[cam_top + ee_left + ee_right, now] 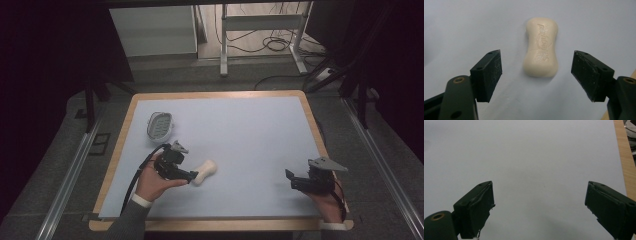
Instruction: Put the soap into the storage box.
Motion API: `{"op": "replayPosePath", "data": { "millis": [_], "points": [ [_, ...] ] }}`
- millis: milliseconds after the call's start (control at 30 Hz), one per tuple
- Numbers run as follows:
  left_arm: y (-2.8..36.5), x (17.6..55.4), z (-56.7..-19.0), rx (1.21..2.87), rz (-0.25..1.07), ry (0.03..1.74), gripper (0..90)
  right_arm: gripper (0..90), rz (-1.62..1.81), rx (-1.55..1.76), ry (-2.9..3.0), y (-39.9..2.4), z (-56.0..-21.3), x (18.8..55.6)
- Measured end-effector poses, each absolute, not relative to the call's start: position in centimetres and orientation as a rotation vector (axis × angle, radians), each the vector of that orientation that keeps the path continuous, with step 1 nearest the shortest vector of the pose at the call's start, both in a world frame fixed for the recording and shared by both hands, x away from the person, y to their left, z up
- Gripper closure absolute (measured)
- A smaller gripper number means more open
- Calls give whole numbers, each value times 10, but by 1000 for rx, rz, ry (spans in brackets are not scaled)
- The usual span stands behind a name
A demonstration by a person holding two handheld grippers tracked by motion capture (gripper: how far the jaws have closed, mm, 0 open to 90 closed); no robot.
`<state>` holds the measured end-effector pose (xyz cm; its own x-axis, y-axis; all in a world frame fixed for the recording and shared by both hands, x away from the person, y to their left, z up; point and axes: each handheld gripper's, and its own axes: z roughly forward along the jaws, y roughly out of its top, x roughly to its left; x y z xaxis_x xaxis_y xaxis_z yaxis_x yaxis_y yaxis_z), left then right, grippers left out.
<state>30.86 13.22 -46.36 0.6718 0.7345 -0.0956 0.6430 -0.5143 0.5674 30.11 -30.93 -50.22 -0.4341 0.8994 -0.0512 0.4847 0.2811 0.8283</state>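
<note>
Fingers (486,75) apart, soap bar (541,47) between.

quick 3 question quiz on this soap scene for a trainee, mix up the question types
1. True or false: the left gripper is shut on the soap bar.
2. Multiple choice: where does the soap dish sit on the table? A) far left part, beyond the left gripper; B) beside the right gripper; C) dead centre.
3. Fill in: in the right gripper view, the surface between the open jaws is ____ of objects.

Key
1. False: the jaws stand open, with the bar lying flat just ahead of them, untouched.
2. A.
3. Bare: just the pale mat.
</note>
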Motion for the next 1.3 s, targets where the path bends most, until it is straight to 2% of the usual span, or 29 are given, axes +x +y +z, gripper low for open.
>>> {"op": "replayPosePath", "data": {
  "millis": [733, 1300],
  "points": [
    [94, 329, -481, 2423, 162, 1024, 270, 83, 1040, 1227, 2048, -308, -503, 302],
    [81, 343, -501, 2517, 125, 1045, 384, 83, 1035, 1231, 2047, -309, -504, 302]
  ]
}}
